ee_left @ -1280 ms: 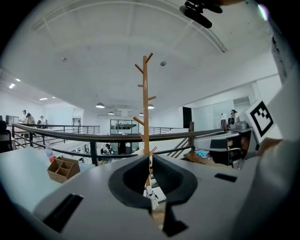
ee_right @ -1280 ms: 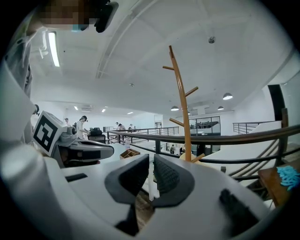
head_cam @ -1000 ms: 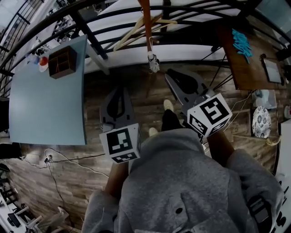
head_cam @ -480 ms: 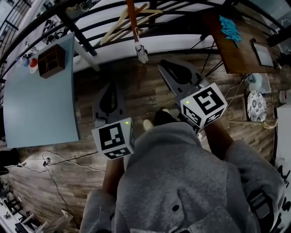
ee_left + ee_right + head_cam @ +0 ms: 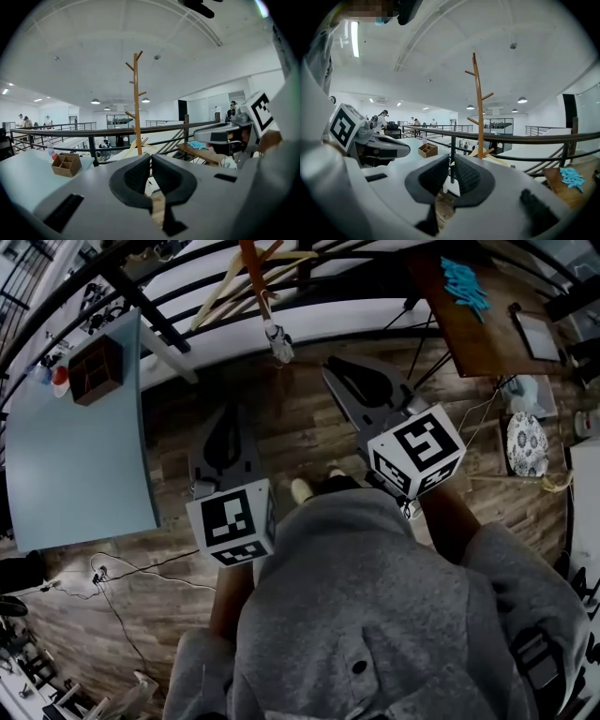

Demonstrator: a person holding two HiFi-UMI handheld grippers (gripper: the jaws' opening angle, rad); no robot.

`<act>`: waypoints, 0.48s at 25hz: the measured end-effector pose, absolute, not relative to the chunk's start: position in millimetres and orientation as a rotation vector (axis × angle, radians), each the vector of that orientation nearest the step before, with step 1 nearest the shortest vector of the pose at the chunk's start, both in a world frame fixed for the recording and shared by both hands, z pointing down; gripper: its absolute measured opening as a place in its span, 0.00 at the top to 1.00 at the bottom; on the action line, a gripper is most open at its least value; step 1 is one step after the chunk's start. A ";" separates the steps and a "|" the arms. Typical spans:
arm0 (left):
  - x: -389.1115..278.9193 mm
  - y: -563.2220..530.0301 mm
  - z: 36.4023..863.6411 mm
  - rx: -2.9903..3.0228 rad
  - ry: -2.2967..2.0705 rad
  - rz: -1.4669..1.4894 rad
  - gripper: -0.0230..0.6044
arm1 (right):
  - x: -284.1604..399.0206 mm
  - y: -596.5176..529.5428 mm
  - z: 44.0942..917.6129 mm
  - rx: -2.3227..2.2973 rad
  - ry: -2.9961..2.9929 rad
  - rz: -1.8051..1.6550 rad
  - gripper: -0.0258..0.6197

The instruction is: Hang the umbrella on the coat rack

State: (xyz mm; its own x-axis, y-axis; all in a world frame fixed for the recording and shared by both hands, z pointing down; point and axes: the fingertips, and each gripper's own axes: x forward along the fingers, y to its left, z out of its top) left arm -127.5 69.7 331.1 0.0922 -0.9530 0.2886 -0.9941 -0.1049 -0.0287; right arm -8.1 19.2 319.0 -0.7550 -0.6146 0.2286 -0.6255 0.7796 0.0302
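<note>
The coat rack (image 5: 137,103), a slim wooden pole with short pegs, stands by a dark railing (image 5: 70,132). In the head view a small pale-and-dark bundle sits against the pole's lower end. It is probably the folded umbrella (image 5: 278,345), but it is too small to tell whether it hangs from a peg or rests at the foot.

Both grippers point toward the coat rack, well apart from it and side by side above the plank floor (image 5: 300,427). The left gripper (image 5: 150,161) has its jaws drawn together to a thin slit and grips nothing. The right gripper (image 5: 451,161) is likewise closed and empty.

Left of the coat rack lies a pale blue table (image 5: 75,456) bearing a wooden compartment box (image 5: 95,368). Right of the coat rack stands a brown desk (image 5: 487,352) with a bright blue item (image 5: 466,287) on top.
</note>
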 end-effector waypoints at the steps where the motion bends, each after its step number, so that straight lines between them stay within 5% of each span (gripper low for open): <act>1: -123.8 69.2 331.4 2.190 -1.969 0.355 0.92 | -4.9 18.9 319.8 0.975 -2.745 0.073 0.89; 12: -100.7 65.8 337.2 2.215 -1.911 0.338 0.92 | 14.8 20.9 323.2 0.998 -2.734 0.104 0.89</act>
State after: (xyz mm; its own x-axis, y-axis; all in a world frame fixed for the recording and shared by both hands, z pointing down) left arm -100.7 65.8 337.2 0.1397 -0.9443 0.2980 -0.9892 -0.1465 -0.0004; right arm 14.8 20.9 323.2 -0.7422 -0.6268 0.2372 -0.6430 0.7658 0.0117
